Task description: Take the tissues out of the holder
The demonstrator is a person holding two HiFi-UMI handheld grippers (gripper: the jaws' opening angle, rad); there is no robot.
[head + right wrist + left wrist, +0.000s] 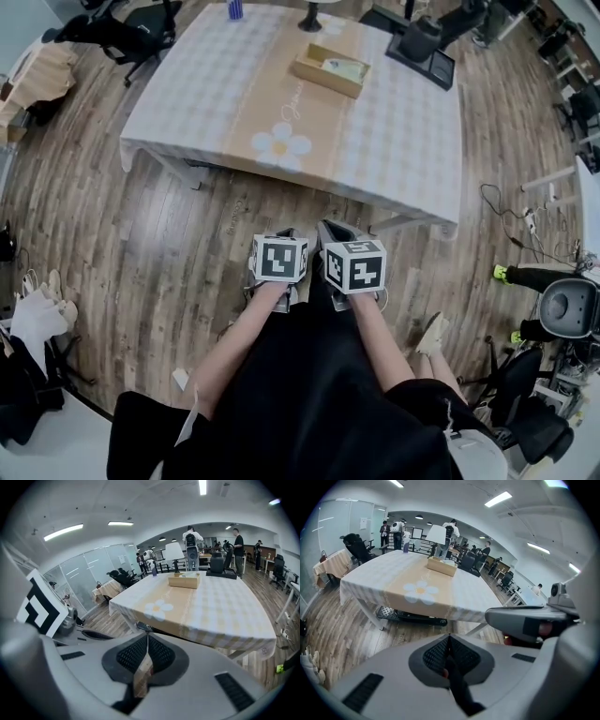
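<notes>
Tissues [344, 67] sit in the open wooden holder [322, 81]. It's on the far half of the table [403, 141], at the far end of the beige runner [246, 103] with the daisy print.

Left to right on the table: blue cup [235, 9] at the far edge, lamp base [310, 20] just beyond the holder's left end, then the holder.

My left gripper [449, 637]: jaws pressed together, nothing between them. My right gripper [147, 635]: jaws closed tip to tip, also empty.

I hold both side by side close to my body, over the wood floor [141, 244] on the near side of the table, pointing at it. Both are well apart from the holder, touching nothing.
</notes>
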